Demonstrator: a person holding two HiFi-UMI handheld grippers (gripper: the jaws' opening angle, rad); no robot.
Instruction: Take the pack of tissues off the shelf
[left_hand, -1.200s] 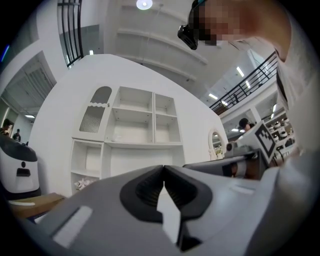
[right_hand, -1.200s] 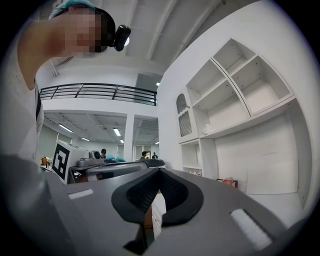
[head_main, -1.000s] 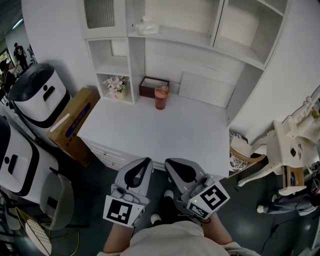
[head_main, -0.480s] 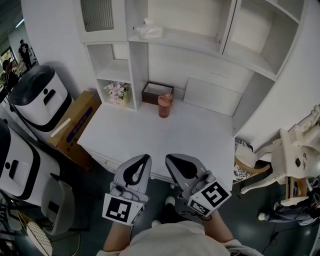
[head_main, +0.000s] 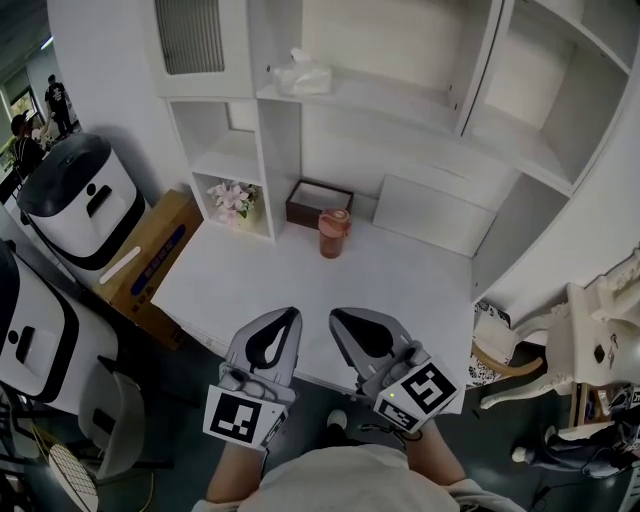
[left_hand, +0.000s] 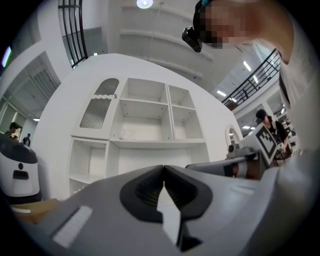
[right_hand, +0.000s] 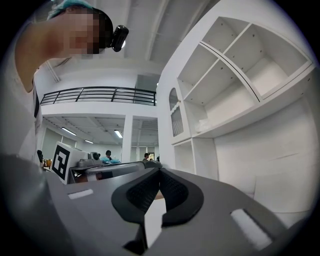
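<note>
The pack of tissues (head_main: 303, 77) is seen lying flat on an upper board of the white shelf (head_main: 400, 98), at the left end of that board and close to the back wall. It is wrapped in pale, see-through plastic. A white tuft of tissue is poked up from its top.

Everything in the head view is now seen lower in the frame. The pack of tissues (head_main: 303, 76) on the shelf (head_main: 390, 100) has been moved down from the top edge. The pink cup (head_main: 333, 232) and the flowers (head_main: 235, 198) are seen lower too. The desk (head_main: 250, 280) has been brought closer, so its front edge is now covered by the left gripper (head_main: 290, 313) and the right gripper (head_main: 336, 316). The white chair (head_main: 600, 345) has been shifted toward the lower right.
</note>
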